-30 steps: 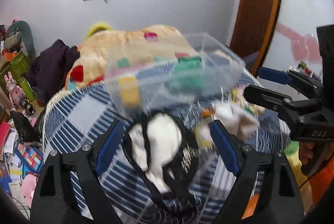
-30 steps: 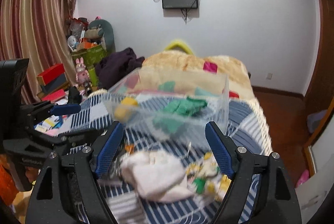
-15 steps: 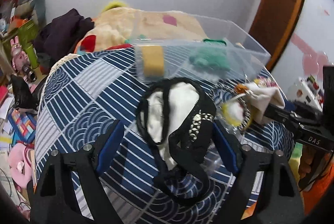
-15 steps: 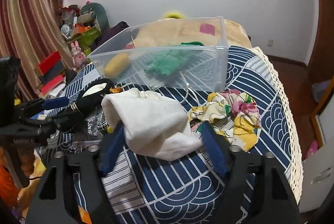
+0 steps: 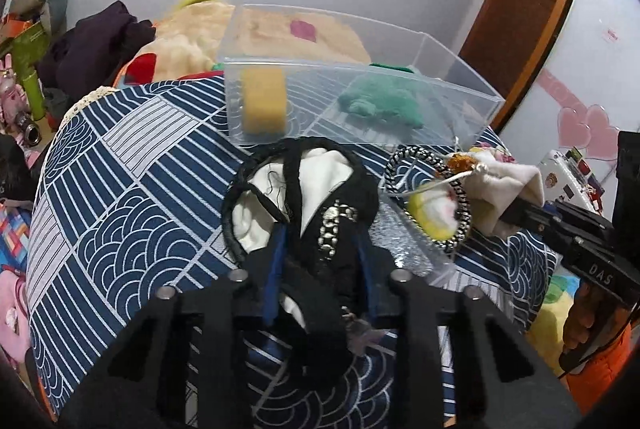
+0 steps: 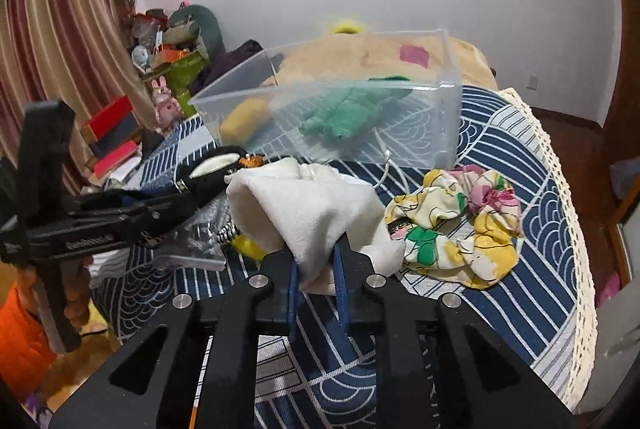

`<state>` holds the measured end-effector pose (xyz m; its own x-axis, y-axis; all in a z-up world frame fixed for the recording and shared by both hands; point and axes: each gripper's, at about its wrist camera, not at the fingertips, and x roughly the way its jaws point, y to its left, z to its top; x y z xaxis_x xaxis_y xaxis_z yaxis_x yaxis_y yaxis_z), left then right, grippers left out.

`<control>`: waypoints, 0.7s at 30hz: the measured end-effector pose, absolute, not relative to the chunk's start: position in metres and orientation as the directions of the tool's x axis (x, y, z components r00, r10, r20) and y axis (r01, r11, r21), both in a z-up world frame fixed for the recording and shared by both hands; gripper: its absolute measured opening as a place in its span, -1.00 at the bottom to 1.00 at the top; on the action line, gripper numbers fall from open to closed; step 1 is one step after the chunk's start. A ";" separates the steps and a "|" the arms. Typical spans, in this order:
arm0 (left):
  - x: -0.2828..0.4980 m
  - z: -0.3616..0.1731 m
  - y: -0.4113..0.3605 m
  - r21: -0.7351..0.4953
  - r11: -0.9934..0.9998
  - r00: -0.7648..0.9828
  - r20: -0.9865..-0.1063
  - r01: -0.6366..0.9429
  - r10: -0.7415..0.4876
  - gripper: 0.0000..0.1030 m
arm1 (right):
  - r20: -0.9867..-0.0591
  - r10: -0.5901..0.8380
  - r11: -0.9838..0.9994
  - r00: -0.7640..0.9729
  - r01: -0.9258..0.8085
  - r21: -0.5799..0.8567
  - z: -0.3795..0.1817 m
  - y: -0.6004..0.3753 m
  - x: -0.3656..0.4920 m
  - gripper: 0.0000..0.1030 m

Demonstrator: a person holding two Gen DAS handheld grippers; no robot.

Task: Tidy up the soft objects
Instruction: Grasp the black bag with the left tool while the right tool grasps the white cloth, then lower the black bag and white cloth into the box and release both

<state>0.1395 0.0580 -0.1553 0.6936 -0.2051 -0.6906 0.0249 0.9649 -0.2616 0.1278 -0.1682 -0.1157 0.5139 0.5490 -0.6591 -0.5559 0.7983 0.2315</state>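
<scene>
My left gripper (image 5: 320, 261) is shut on a black and white garment (image 5: 304, 201) with studs, lying on the blue patterned tablecloth (image 5: 120, 189). My right gripper (image 6: 318, 269) is shut on a white cloth pouch (image 6: 312, 205); the pouch also shows in the left wrist view (image 5: 504, 181). A clear plastic bin (image 5: 352, 97) stands behind, holding a yellow sponge (image 5: 264, 101) and a green cloth (image 5: 380, 105). A floral scrunchie (image 6: 456, 225) lies to the right of the pouch.
A black and white braided ring (image 5: 432, 201) and a yellow soft item (image 5: 432, 213) lie in a clear lid between the grippers. A beige plush (image 5: 192, 33) and dark clothes (image 5: 96, 45) lie behind the table. The lace table edge (image 6: 560, 189) runs on the right.
Both grippers have moved in and closed: the left on the black and white garment, the right on the white pouch. Earlier both were open above the items.
</scene>
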 end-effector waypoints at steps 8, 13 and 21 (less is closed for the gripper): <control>0.119 -0.129 0.045 -0.192 0.979 0.736 -0.654 0.062 -0.175 -0.66 | -0.594 0.552 0.809 0.584 -0.547 0.214 -0.090 -0.180 0.122 -0.76; 0.107 -0.098 0.048 -0.185 0.980 0.791 -0.588 0.069 -0.167 -0.66 | -0.544 0.562 0.811 0.623 -0.543 0.215 -0.072 -0.186 0.120 -0.76; 0.115 -0.056 0.051 -0.173 0.982 0.858 -0.492 0.071 -0.149 -0.66 | -0.459 0.572 0.815 0.680 -0.532 0.228 -0.041 -0.195 0.130 -0.76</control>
